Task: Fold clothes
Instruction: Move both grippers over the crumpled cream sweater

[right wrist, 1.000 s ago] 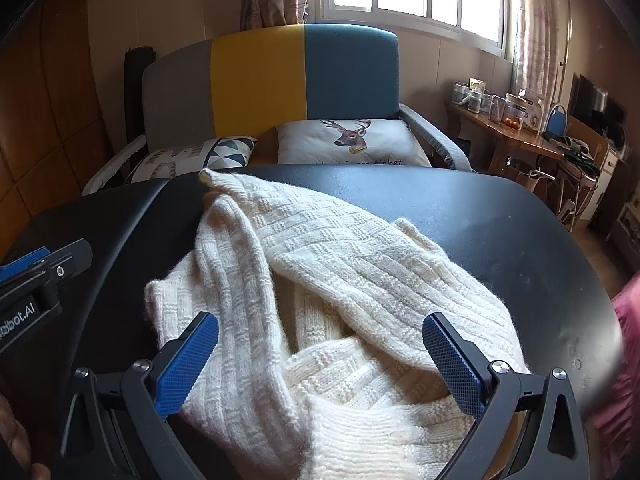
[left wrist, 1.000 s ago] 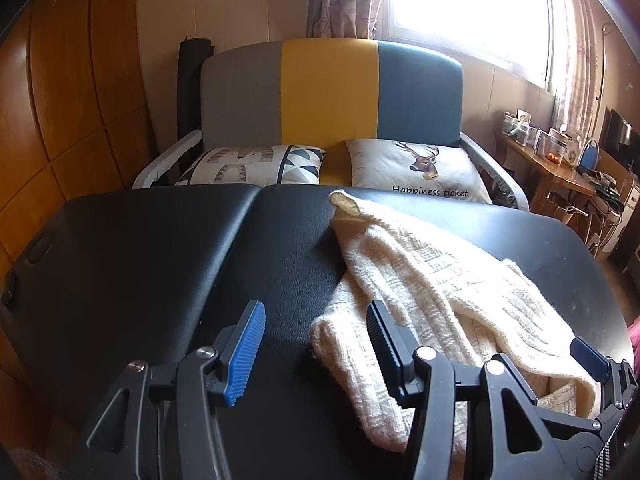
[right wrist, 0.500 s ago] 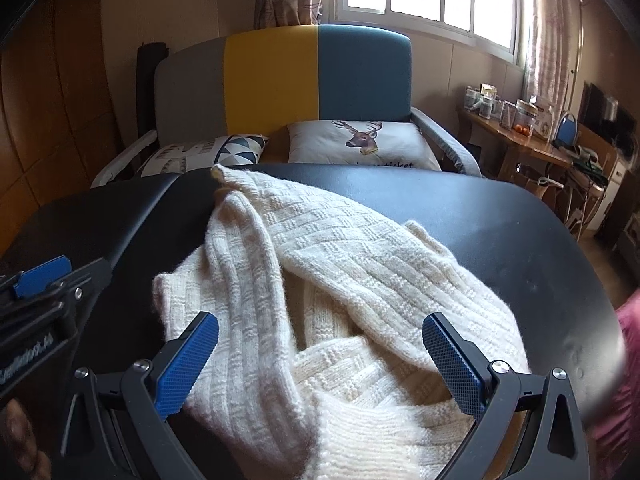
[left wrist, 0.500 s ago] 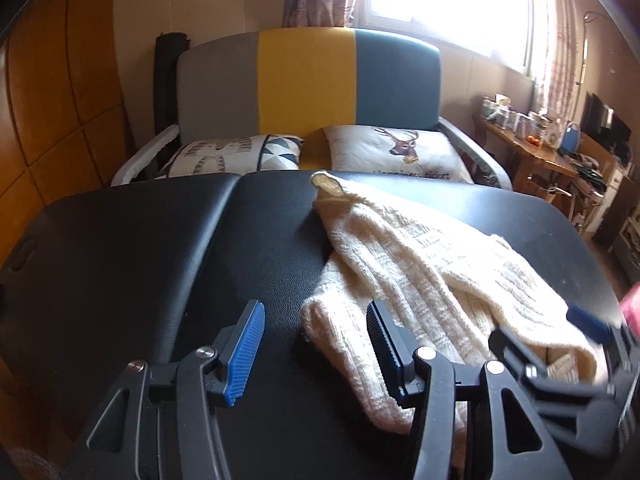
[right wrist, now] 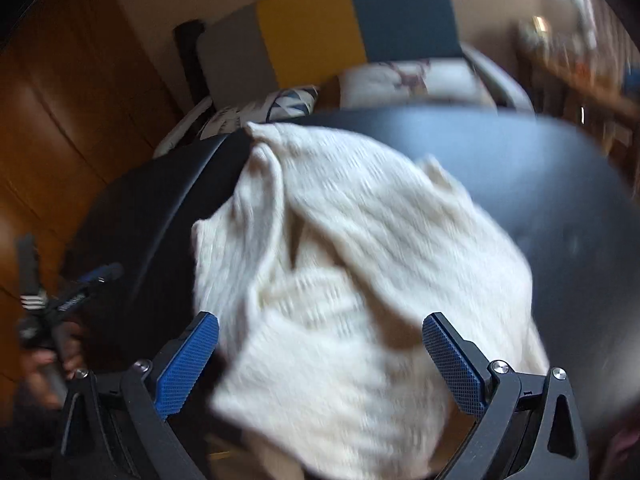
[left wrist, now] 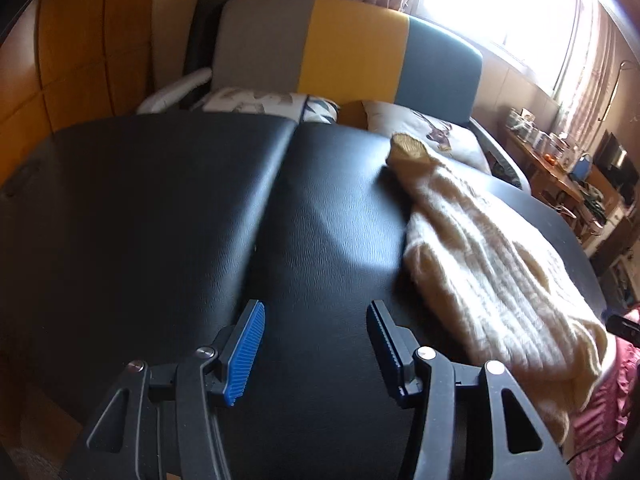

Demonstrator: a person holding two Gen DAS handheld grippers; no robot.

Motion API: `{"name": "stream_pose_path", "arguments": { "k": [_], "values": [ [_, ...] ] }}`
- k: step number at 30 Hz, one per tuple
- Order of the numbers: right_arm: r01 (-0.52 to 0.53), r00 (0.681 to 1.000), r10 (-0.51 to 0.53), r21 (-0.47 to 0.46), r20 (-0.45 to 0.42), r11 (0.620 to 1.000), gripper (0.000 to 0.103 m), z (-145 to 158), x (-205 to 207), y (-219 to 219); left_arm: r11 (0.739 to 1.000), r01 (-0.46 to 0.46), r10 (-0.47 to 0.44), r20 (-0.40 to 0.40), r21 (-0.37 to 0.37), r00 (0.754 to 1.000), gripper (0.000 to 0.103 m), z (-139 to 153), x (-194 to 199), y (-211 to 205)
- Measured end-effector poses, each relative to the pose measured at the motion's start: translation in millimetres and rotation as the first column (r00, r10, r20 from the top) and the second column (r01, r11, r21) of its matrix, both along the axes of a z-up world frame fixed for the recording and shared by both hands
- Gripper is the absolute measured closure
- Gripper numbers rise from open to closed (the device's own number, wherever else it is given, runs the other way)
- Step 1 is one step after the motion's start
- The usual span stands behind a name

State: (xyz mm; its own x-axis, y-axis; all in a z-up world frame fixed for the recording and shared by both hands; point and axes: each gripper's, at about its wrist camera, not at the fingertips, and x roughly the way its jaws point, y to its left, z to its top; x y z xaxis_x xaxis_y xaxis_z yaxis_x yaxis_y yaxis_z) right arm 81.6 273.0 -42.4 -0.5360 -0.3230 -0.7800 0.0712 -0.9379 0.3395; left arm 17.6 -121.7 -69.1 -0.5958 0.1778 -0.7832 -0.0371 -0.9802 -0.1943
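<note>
The cream sweater (right wrist: 352,264) lies bunched on the black table (left wrist: 160,208), one sleeve toward the sofa (left wrist: 352,52). It is not yet spread; I judge the next move calls for gripping an edge to flatten it. The right tongs (right wrist: 320,352) gape wide over the heap, holding nothing. The left tongs (left wrist: 316,340), also open and empty, have swung leftward over bare table since half a second ago.

Hand-held grippers, pair, both unloaded.
Left hand-held gripper (left wrist: 316,322): jaws spread, nothing between its blue pads. Right hand-held gripper (right wrist: 320,336): jaws spread wide, gripping nothing, tilted view.
</note>
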Motion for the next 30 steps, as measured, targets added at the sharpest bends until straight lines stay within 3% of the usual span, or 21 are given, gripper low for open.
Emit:
{"name": "stream_pose_path", "arguments": {
  "k": [4,6,12,15,17,26,30],
  "values": [
    [0.02,1.0,-0.015,-0.249,0.021,0.968,0.0,-11.8,27.3,27.1,0.993,0.095,-0.098,0.051,0.063,0.994,0.05,-10.3,3.6,20.1],
    [0.006,1.0,-0.005,-0.306,0.005,0.952,0.0,-13.7,34.4,21.6,0.984,0.159,-0.164,0.054,0.084,0.985,0.05,-6.5,3.7,44.7],
    [-0.099,0.995,0.098,-0.141,-0.013,0.985,0.0,-17.4,39.2,-30.6,0.921,0.346,-0.362,0.064,0.178,0.93,0.05,20.1,-5.0,127.9],
    [-0.124,0.992,0.124,-0.027,-0.028,0.992,0.0,-22.8,46.8,-43.3,0.888,0.383,-0.42,0.114,0.255,0.9,0.05,26.1,-16.6,160.1],
    [-0.128,0.991,0.129,0.029,-0.033,0.991,0.0,-25.6,51.5,-47.9,0.883,0.379,-0.429,0.152,0.276,0.89,0.051,25.2,-22.3,169.3],
    [-0.05,0.997,0.05,-0.002,-0.054,0.999,0.0,-36.3,52.6,-30.1,0.887,0.364,-0.439,0.277,0.284,0.855,0.051,13.7,-37.5,193.4],
    [-0.069,0.995,0.071,0.03,-0.072,0.997,0.0,-34.3,50.6,-38.1,0.906,0.333,-0.409,0.346,0.261,0.844,0.053,3.4,-43.9,201.4]
  ]
}}
